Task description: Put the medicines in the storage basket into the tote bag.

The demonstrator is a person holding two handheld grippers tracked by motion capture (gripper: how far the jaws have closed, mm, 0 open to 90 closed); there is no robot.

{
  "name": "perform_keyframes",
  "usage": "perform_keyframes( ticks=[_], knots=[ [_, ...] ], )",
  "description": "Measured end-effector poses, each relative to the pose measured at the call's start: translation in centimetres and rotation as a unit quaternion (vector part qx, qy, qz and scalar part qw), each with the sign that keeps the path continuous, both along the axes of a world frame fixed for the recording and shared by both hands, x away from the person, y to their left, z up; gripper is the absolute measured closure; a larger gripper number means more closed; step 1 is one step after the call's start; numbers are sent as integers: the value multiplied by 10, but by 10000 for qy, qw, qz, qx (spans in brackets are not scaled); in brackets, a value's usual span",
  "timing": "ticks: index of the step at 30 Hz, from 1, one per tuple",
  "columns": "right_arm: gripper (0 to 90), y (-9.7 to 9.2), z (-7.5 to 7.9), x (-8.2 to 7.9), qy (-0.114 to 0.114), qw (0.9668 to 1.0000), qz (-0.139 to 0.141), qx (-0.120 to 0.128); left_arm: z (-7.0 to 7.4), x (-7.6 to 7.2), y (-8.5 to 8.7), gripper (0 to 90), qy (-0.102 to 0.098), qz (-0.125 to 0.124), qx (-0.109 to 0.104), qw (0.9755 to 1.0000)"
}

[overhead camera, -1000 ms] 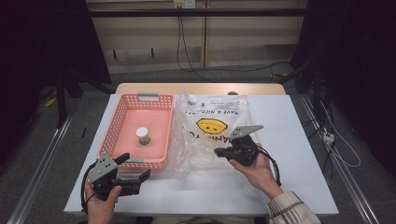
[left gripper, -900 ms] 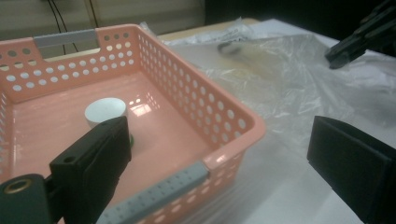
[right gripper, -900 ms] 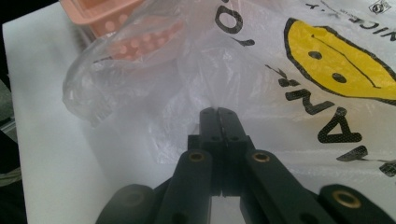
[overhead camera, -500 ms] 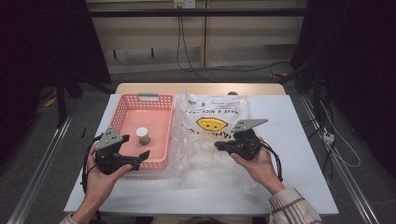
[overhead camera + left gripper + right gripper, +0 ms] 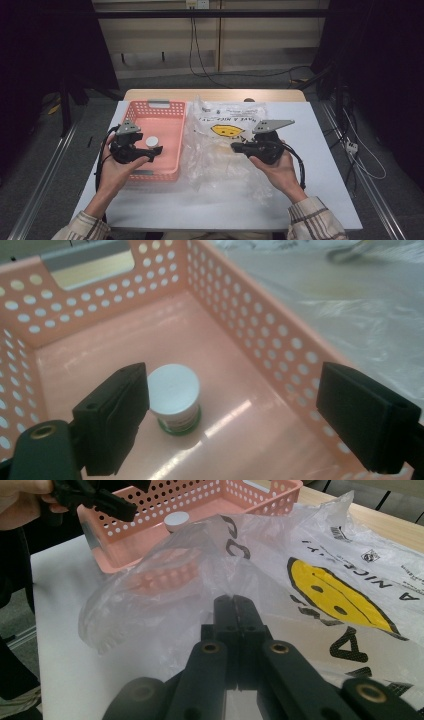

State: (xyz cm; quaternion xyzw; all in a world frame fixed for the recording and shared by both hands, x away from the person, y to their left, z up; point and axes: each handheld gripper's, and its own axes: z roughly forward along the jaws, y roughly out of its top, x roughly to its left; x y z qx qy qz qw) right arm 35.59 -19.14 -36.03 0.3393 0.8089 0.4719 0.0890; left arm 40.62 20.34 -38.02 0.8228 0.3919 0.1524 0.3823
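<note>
I have the left gripper [image 5: 227, 422] jaws spread, just closing slightly, around the small, light, rigid white-capped jar [image 5: 175, 396] low-centre in frame; I'd pinch its cap sides, while the right gripper [image 5: 234, 611] jaws pinch the limp plastic bag [image 5: 280, 545].

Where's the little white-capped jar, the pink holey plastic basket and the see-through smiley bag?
little white-capped jar [image 5: 174, 386], left gripper view, on its cap
pink holey plastic basket [image 5: 161, 112], high view, on its far wall
see-through smiley bag [image 5: 325, 587], right gripper view, on the yellow face

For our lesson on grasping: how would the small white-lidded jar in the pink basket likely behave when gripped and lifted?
The jar looks rigid, so it should hold its shape between jaws. It is short and stands upright on the flat floor of the basket, so tipping seems unlikely. Its round, smooth side might slip or turn.
</note>
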Motion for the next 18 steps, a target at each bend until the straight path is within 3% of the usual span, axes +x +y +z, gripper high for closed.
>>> perform_keyframes(
  ticks=[2,4,6,7,8,10,12,14,18],
  knots=[
    [900,1,-3,1,31,10000,13,-11,-4,8,2,168,59,123,95,9999],
    [900,1,-5,2,61,10000,23,-28,-8,18,2,173,283,161,116,9994],
    [900,2,-6,2,83,9999,40,-44,-8,27,1,227,345,202,309,9987],
    [900,2,-6,2,83,9999,45,-38,-8,30,0,234,283,232,290,9989],
    [900,2,-6,2,83,9999,45,-38,-7,33,-1,234,360,239,314,9986],
    [900,2,-7,2,92,9999,44,-34,-7,40,-5,233,584,153,564,9966],
    [900,2,-7,2,107,9999,49,-31,-9,46,-9,251,562,124,775,9953],
    [900,2,-8,2,121,9999,49,-33,-12,51,-11,281,717,111,748,9946],
    [900,2,-9,2,152,9999,64,-42,-18,56,-14,309,865,82,957,9916]
  ],
)
